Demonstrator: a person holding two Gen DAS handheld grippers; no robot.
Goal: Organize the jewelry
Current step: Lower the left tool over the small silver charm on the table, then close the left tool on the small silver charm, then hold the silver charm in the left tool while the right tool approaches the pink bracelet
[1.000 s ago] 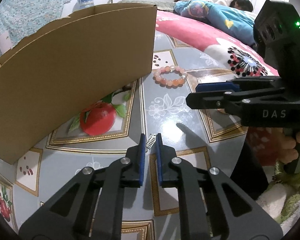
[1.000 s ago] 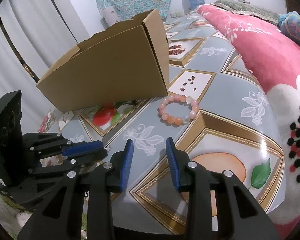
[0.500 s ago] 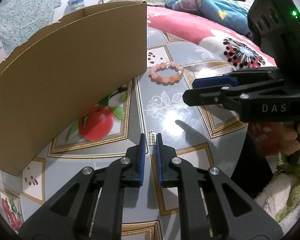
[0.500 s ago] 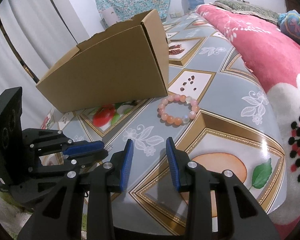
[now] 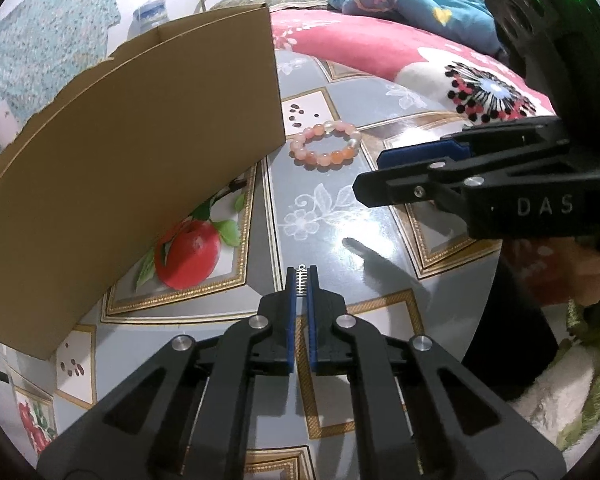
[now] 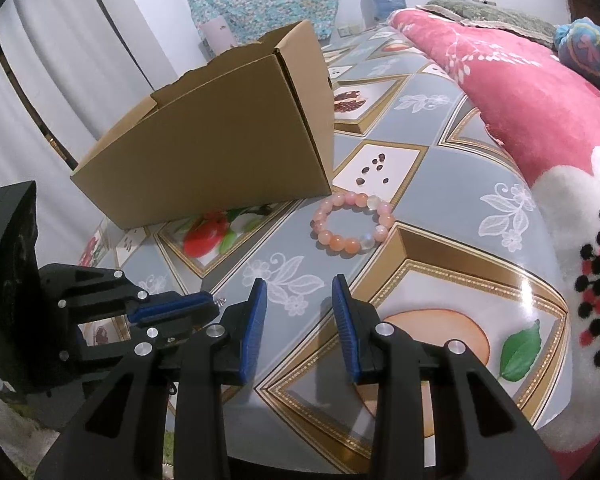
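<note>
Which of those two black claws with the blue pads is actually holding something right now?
The left gripper: its pads are shut on a small silver charm. The right gripper has its jaws apart with nothing between them.

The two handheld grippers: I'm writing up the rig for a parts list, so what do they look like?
Both are matte black plastic linkages with round silver pivot screws and narrow blue pads on the fingers. The right gripper has white "DAS" lettering on its side and a green light on its block-shaped body. The left gripper looks the same build. No sleeves show.
</note>
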